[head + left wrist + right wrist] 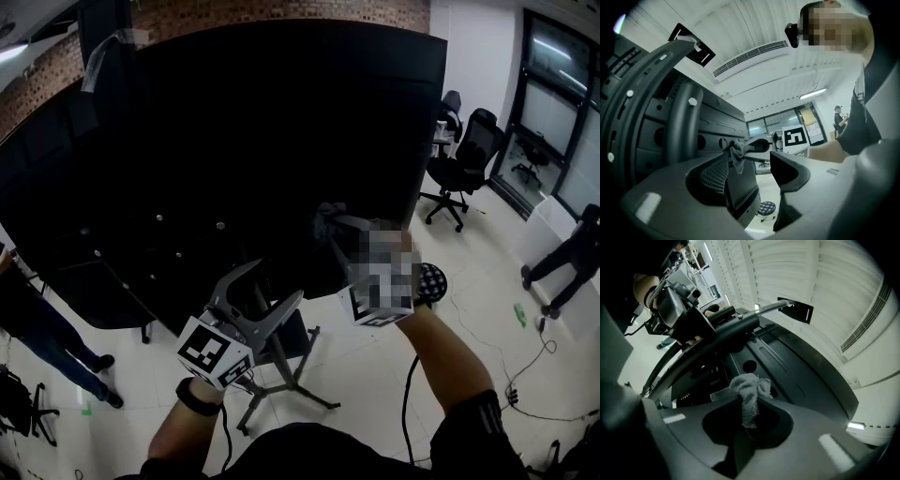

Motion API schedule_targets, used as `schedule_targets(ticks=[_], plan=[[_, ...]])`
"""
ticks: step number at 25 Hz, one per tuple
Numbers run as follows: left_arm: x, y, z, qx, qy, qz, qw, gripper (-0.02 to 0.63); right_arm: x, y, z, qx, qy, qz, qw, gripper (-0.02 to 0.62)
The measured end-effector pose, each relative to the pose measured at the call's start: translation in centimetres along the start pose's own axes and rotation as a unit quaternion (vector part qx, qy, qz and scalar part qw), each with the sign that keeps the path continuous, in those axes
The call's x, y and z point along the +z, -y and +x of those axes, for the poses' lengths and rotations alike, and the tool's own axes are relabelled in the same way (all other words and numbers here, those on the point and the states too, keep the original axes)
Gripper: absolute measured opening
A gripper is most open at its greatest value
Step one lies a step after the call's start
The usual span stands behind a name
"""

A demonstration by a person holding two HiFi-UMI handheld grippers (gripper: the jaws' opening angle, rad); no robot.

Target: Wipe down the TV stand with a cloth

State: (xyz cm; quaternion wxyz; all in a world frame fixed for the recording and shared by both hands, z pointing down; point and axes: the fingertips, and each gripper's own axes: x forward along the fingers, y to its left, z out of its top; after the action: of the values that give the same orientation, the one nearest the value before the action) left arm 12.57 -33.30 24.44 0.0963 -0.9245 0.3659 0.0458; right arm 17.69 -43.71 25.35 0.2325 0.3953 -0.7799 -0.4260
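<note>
Right tongs (748, 414) grip the cloth (749, 389); left tongs (751, 165) gape.

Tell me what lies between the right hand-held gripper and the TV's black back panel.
Only the grey cloth, pinched in the right hand-held gripper and bunched before the back panel; the right gripper view shows it.

A: Grippers?
B: Two, the left gripper (277, 281) and the right gripper (339, 228).
A: Cloths?
B: One cloth (328, 218).
A: Screens?
B: One TV (234, 141), on one TV stand (286, 370).
A: Seats?
B: Two office chairs by the right wall, the nearer chair (473, 155) and the farther chair (452, 101), plus one round stool (432, 281).
A: Bystanders?
B: Two: one person (42, 328) at the floor's left edge, another person (572, 248) at its right edge.
</note>
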Motion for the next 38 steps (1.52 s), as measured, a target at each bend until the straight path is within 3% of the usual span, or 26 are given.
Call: schedule_targets(ticks=[8,13,18,27,38], plan=[[-0.6,0.6,0.7,-0.005,0.000,-0.002,1.0000,0.302,-3.5,2.3,-1.5,-0.019,-0.031,0.027,0.999,0.037],[0.0,-0.3,-0.8,0.002,0.006,0.000,1.0000,0.302,-1.6,2.9,-2.1,-0.033,-0.017,0.039,0.999,0.037],[0.7,-2.3,-4.4,0.018,0.012,0.001,0.9998,0.302,6.4,2.1,-2.9,-0.029,0.048,0.047,0.997,0.038],[4.3,-7.3,-16.1,0.059,0.033,0.020,0.9975,0.302,23.9,-3.4,-1.8,-0.007,0.134,0.004,0.991,0.038],[5.7,-15.6,-30.9,0.131,0.030,0.037,0.9902,0.302,40.4,-13.0,5.9,0.049,0.171,-0.062,0.982,0.038]])
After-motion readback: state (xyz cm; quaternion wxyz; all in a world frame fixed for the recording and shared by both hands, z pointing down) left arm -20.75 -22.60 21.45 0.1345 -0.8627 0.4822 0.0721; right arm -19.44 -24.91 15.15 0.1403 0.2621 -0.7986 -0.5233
